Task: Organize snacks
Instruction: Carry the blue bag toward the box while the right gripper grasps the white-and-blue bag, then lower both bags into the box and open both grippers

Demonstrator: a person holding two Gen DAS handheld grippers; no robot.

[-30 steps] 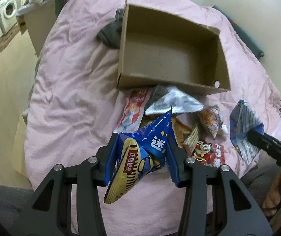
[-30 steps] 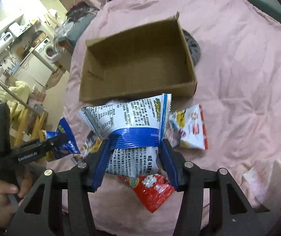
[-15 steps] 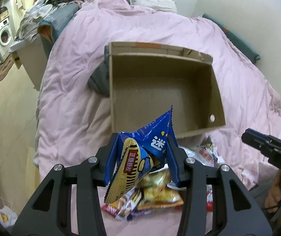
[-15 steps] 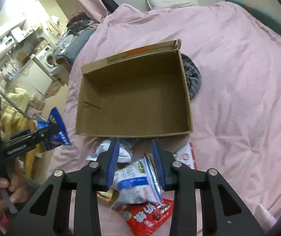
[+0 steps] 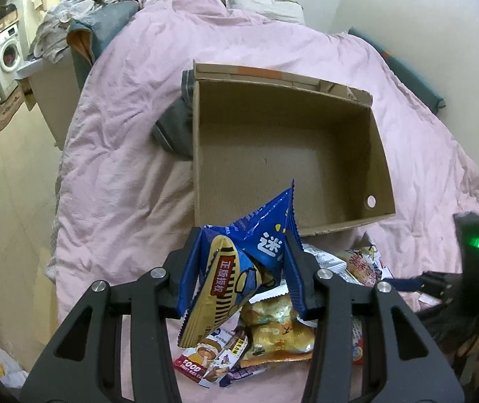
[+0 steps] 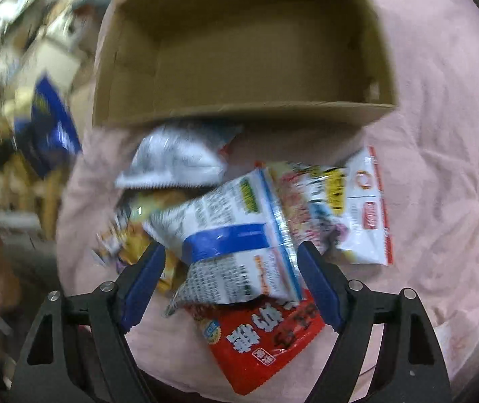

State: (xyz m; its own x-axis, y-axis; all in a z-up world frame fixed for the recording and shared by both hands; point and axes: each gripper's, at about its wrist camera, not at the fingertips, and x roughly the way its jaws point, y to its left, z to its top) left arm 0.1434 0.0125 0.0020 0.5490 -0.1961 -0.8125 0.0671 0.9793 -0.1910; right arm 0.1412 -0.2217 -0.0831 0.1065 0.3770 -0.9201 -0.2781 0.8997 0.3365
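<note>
The left tongs [image 5: 242,265] gripped a crinkled blue and yellow snack bag [image 5: 236,262], held just short of the empty box [image 5: 286,147], apparently for dropping in. The right tongs [image 6: 231,268] stood open around a white and blue packet [image 6: 236,235] lying on the pile.
</note>
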